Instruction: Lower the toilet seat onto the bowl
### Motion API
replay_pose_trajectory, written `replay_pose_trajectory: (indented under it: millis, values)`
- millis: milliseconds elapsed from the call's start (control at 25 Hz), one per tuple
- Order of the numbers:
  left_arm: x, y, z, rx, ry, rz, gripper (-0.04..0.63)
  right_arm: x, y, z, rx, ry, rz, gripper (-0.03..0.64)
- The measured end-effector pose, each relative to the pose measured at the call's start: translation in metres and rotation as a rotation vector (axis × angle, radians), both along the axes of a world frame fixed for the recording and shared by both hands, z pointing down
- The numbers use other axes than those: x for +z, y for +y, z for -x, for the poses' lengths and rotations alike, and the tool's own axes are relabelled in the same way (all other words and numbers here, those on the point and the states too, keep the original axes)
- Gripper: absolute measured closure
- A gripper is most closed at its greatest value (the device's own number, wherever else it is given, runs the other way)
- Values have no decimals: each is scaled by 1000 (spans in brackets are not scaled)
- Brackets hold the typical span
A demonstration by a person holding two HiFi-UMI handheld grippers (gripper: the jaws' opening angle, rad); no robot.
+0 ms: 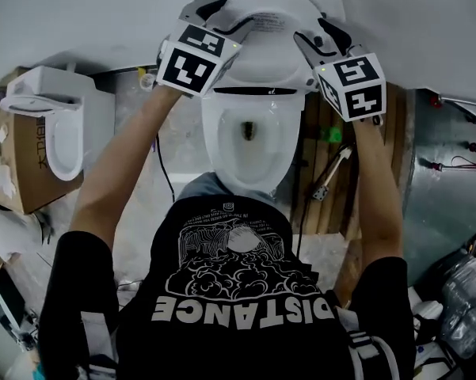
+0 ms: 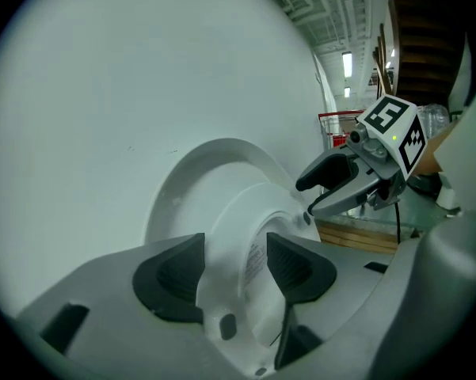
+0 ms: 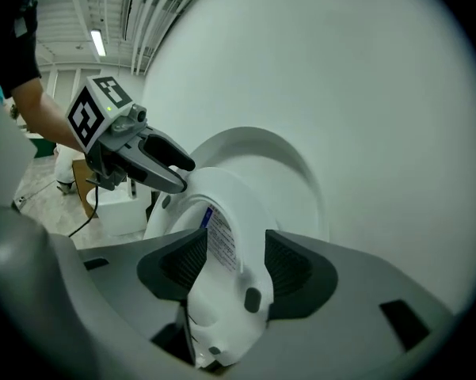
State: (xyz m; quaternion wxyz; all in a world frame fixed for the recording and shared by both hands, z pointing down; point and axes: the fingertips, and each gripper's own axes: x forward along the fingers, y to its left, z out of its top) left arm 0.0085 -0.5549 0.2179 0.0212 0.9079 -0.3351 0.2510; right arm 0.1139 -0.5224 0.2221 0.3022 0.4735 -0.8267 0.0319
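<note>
Outstretched arms (image 1: 115, 188) hold left gripper (image 1: 226, 18) and right gripper (image 1: 321, 39), jaws apart, astride upright toilet seat (image 1: 269, 54).

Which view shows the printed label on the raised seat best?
Right gripper view: the label is close and its print lines show. Left gripper view catches it obliquely, faint; head view shows only a small grey patch.

Head view: from above the person, looking steeply down onto the toilet bowl (image 1: 211, 137). Gripper views: close, facing one another across the raised toilet seat (image 2: 241, 232); the left shows the right gripper (image 2: 307, 198), the right the left gripper (image 3: 182, 176).
</note>
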Motion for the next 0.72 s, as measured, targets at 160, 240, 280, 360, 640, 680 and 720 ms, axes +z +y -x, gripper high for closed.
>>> replay_pose_trajectory:
  millis: [160, 240, 280, 360, 640, 680, 720]
  values:
    - [6, -14, -7, 35, -46, -6, 343, 5, -24, 1, -17, 95, -4, 374]
    - [9, -18, -10, 46, -72, -5, 314, 9, -32, -1, -19, 134, -1, 367]
    - [11, -19, -11, 51, -86, 0, 306, 11, -35, -2, -22, 147, 3, 364]
    - [16, -22, -13, 62, -103, 16, 301, 16, -40, -2, -34, 159, 15, 364]
    - [20, -21, -14, 96, -106, 73, 301, 16, -40, -1, -119, 84, 80, 364]
    - [19, -20, -14, 96, -106, 76, 302, 15, -39, -2, -128, 73, 85, 364]
    - [18, -18, -14, 98, -109, 76, 302, 14, -36, -2, -138, 72, 88, 364]
